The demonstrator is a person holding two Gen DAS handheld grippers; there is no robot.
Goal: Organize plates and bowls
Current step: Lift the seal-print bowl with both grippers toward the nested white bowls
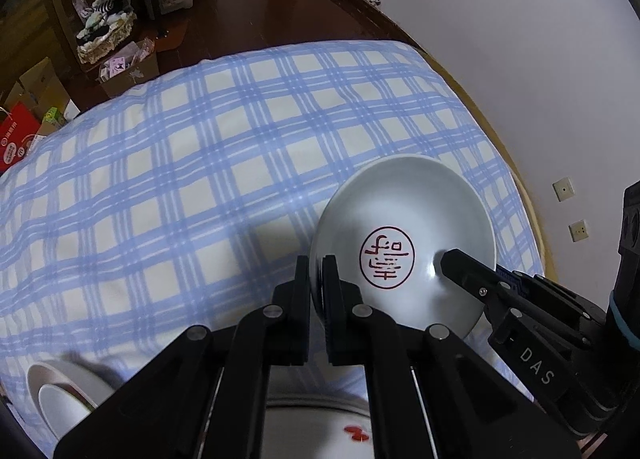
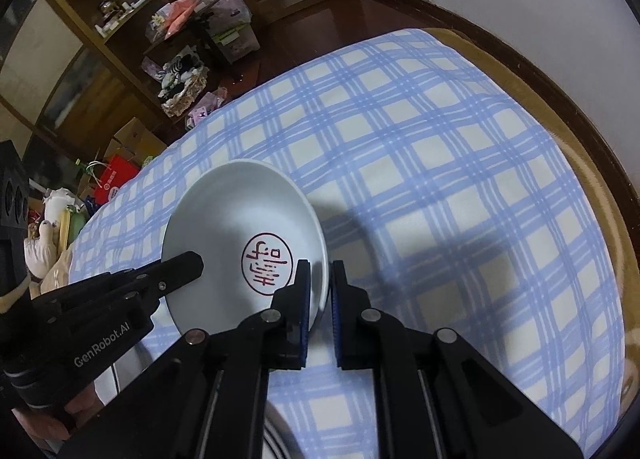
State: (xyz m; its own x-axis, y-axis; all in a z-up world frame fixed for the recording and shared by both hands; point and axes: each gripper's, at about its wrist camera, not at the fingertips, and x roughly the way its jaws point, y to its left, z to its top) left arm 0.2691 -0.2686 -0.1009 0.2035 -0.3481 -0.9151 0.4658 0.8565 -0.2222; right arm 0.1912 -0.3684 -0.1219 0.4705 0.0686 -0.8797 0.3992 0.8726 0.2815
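Two hand-held grippers grasp a shallow white dish (image 1: 404, 235) from opposite sides above a table draped in a blue-and-cream checked cloth (image 1: 208, 163). The left gripper (image 1: 316, 275) reaches forward and slightly down, its two black fingers clenched on the dish's left rim, one finger outside the wall and one inside. The right gripper (image 2: 320, 283) mirrors it on the dish's right rim, its blue ribbed pads (image 2: 305, 299) pressed against either face of the thin ceramic edge. The dish appears tilted, held off the cloth and casting a soft shadow beyond it; whether any part of it touches the fabric cannot be told. Its glazed surface is smooth and glossy, catching a small highlight, with a round red seal-style mark (image 1: 387, 257) printed at the centre of the well. Nearer the camera than the dish, in the left wrist view, a white bowl sitting in a red-rimmed plate (image 1: 60, 395) lies blurred at the cloth's edge, and part of another white plate with red spots (image 1: 316, 429) shows beneath the gripper's linkage.
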